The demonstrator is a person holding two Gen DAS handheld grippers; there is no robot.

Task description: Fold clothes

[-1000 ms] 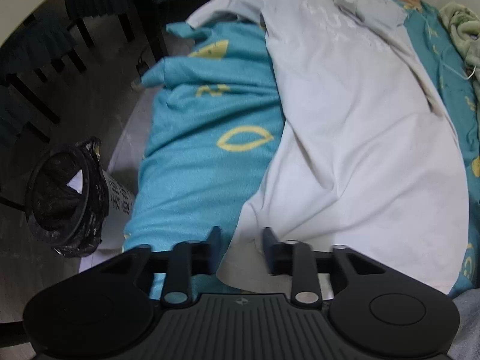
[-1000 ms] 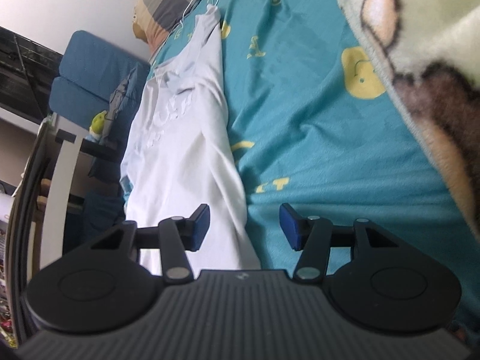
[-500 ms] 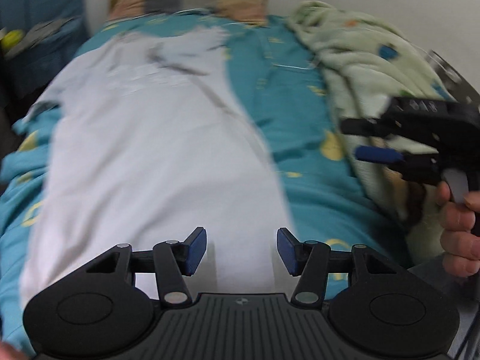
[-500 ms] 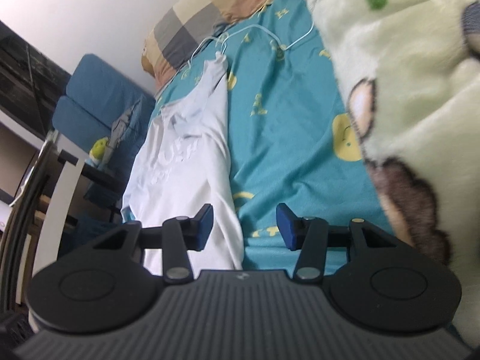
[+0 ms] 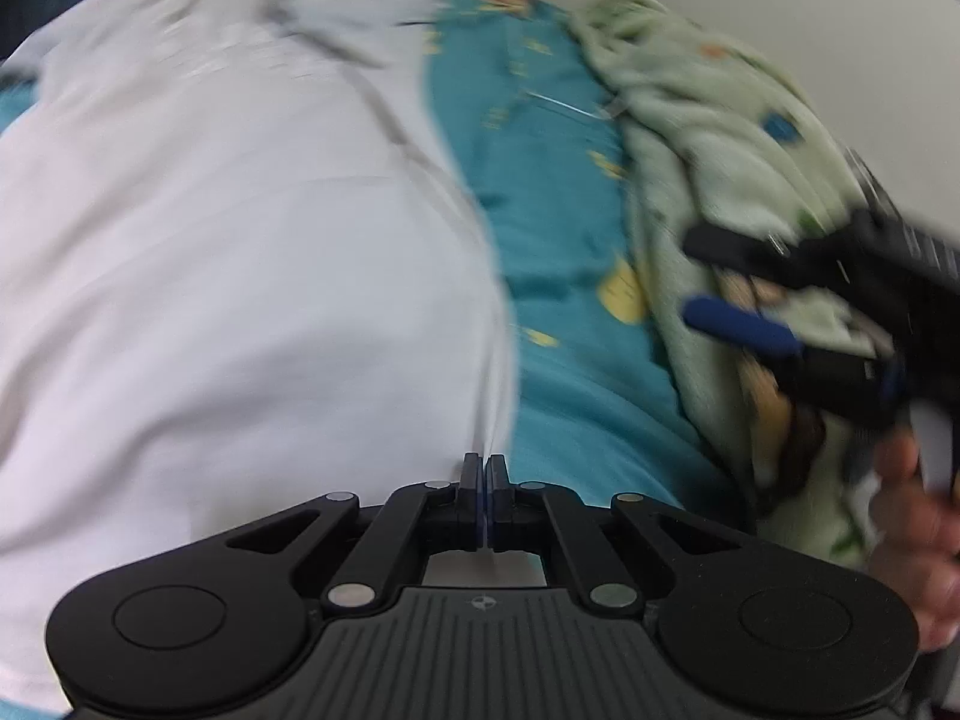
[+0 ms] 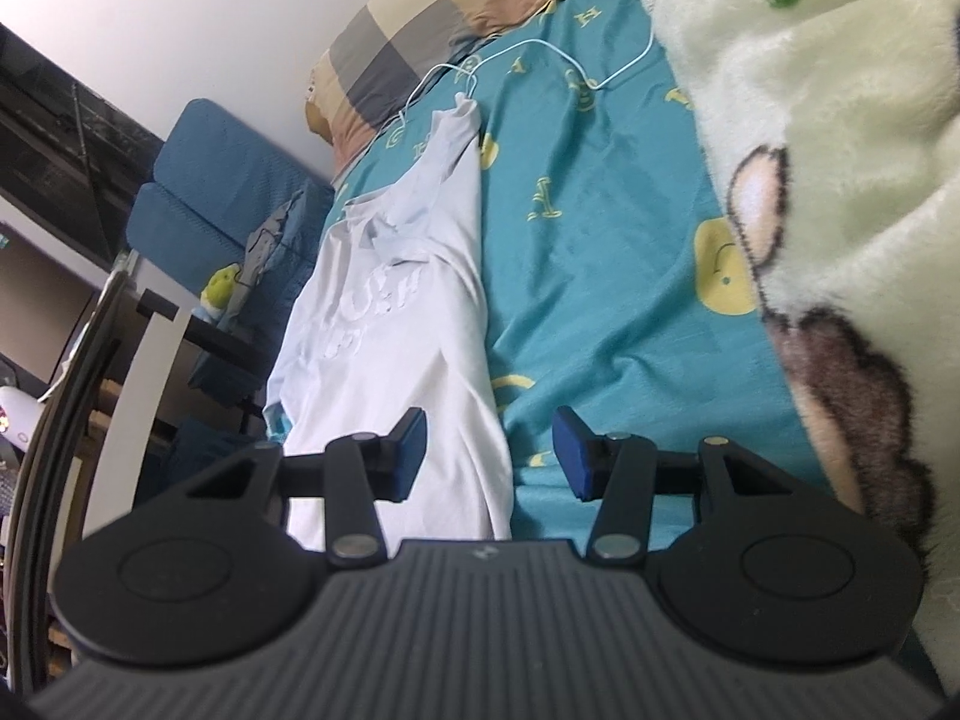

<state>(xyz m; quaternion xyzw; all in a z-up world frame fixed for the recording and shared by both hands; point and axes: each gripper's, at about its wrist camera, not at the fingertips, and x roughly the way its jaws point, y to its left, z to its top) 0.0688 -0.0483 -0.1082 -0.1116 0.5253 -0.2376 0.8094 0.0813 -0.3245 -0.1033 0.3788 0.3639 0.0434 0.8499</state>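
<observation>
A white T-shirt (image 5: 240, 276) (image 6: 390, 360) lies flat along the teal bed sheet (image 5: 558, 192) (image 6: 600, 252), collar end far away. My left gripper (image 5: 483, 480) is shut, its pads closed at the shirt's near right edge, where the cloth runs up into the fingertips; the picture is blurred by motion. My right gripper (image 6: 489, 450) hangs open above the same edge and the sheet, nothing between its blue pads. In the left wrist view the right gripper (image 5: 720, 288) sits at the right over the blanket, with a hand (image 5: 918, 528) on its handle.
A green plush blanket (image 6: 810, 120) (image 5: 690, 138) is heaped along the right of the bed. A checked pillow (image 6: 432, 24) and a white cable (image 6: 540, 54) lie at the head. A blue chair (image 6: 204, 180) and a desk edge (image 6: 138, 372) stand left of the bed.
The left gripper swung from the bed's left side across to the shirt's right edge, tipped down, and its jaws went from open to shut. The right gripper rose a little.
</observation>
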